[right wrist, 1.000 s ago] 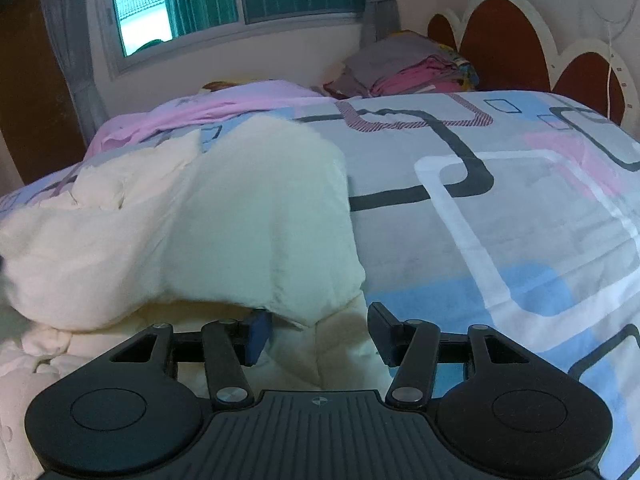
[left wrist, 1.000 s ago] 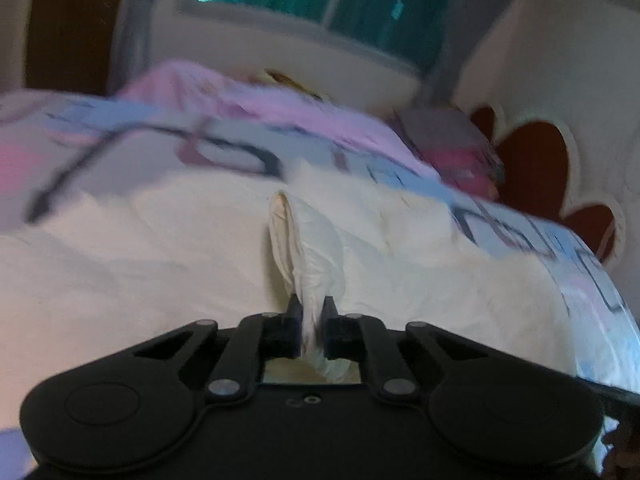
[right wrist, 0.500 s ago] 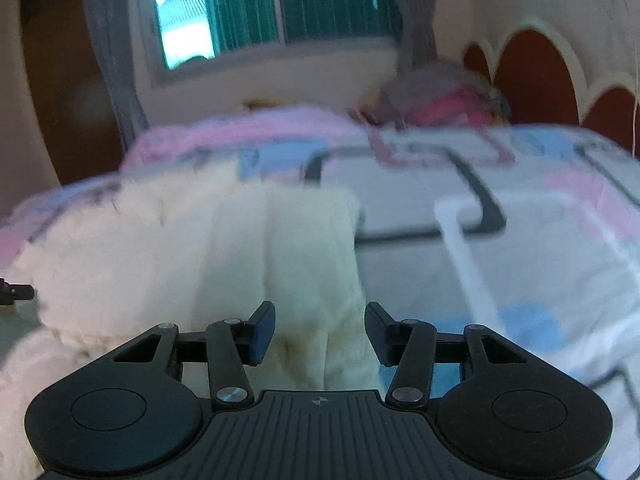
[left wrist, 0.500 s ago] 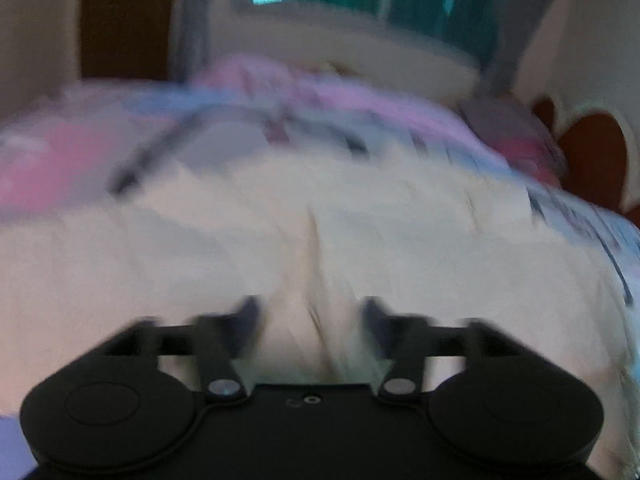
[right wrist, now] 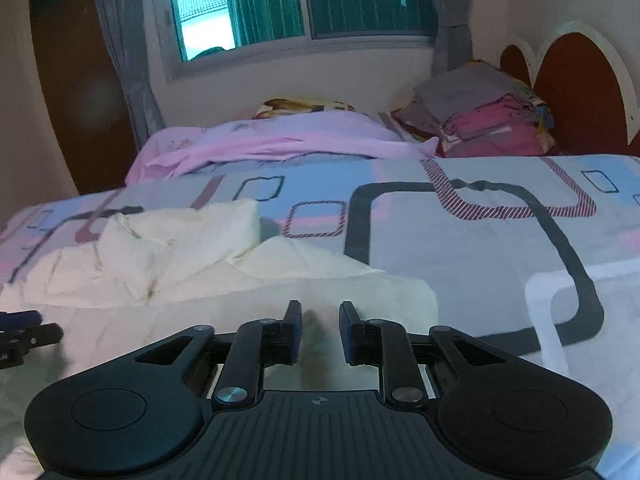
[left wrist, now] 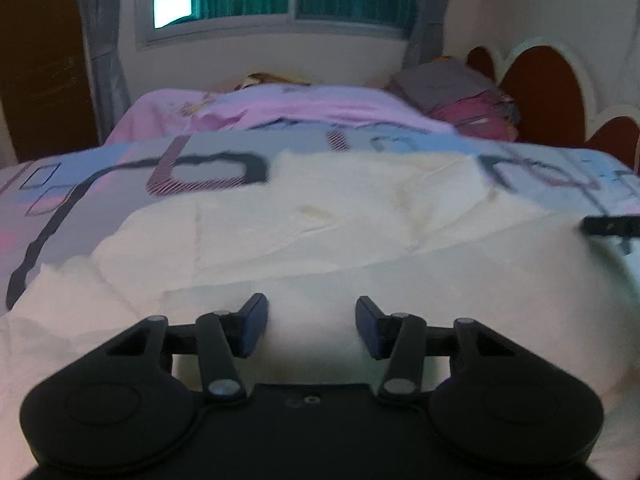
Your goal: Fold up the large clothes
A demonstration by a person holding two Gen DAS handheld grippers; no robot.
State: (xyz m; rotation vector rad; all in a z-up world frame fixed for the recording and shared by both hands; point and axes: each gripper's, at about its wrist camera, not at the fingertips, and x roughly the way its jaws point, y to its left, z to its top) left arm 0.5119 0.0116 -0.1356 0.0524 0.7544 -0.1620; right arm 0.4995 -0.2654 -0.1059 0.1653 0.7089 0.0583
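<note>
The left hand-held gripper (left wrist: pixel 311 328) hangs low over a cream garment (left wrist: pixel 320 240), its jaws apart and closing, with the cloth lying under the gap but neither pad pressing on it. The right hand-held gripper (right wrist: pixel 320 330) is likewise just above the garment's near edge; its jaws stand a narrow gap apart and are closing, and the fabric shows between them, though no pad visibly bites it. In the left wrist view a tip of the right gripper pokes in at the far right; in the right wrist view the left one's fingers (right wrist: pixel 24 330) show at the far left edge.

Ahead of both grippers the garment spreads wide across the bed (right wrist: pixel 500 240), flat near them and rumpled into folds further out and to the left of the right gripper. To the right of the right gripper lies the bare patterned bedspread. Beyond the garment, a pink sheet (right wrist: pixel 280 140) lies along the bed's far edge. Further right, a stack of folded clothes (right wrist: pixel 480 120) sits beside the headboard (right wrist: pixel 572 80). A window (right wrist: pixel 300 0) fills the far wall.
</note>
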